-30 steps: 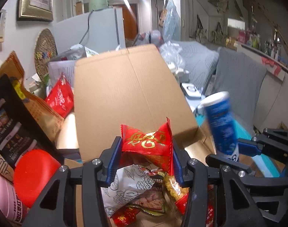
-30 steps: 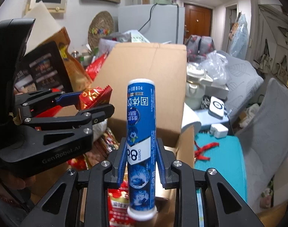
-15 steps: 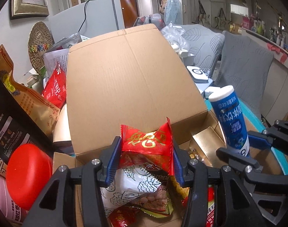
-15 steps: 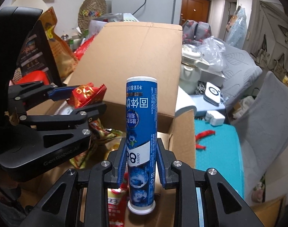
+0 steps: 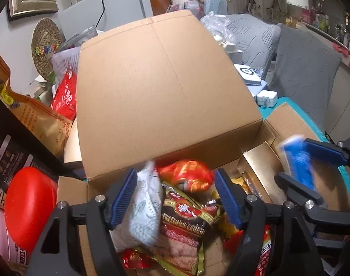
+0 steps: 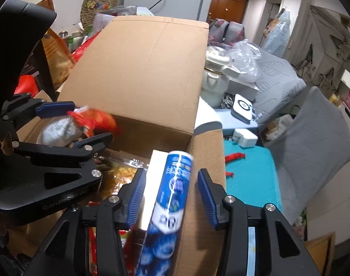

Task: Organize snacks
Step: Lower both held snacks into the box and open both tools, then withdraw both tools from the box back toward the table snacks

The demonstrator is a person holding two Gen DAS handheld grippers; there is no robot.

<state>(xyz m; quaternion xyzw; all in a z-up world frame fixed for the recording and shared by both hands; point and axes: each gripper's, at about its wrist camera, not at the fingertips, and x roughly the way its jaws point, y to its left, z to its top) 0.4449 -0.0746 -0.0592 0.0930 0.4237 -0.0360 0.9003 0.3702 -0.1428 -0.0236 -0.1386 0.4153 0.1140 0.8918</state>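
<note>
Two grippers were over the open cardboard box [image 5: 165, 87], both with jaws opening. Left of the box: a red lid [image 5: 29, 204], a brown snack bag [image 5: 34, 124] and a red bag [image 5: 65, 94] leaning by the box's raised flap.

The left gripper [image 5: 176, 197] sat above the box's near-left part, pads apart and clear of the red packet [image 5: 184, 177], which was blurred and loose between them, just above the pile inside. Beneath it in the box lay a white patterned bag [image 5: 145, 207] and a dark cereal packet [image 5: 186, 225].

The right gripper [image 6: 168, 196] sat at the box's right wall, pads spread to a moderate gap. The blue tube [image 6: 170, 197] was between them, tilted and blurred, touching neither pad, against the box's inner right side next to a white carton [image 6: 152, 179].

Right of the box: teal surface [image 6: 248, 174], a white charger [image 6: 245, 136], grey cushions [image 6: 313, 142].
</note>
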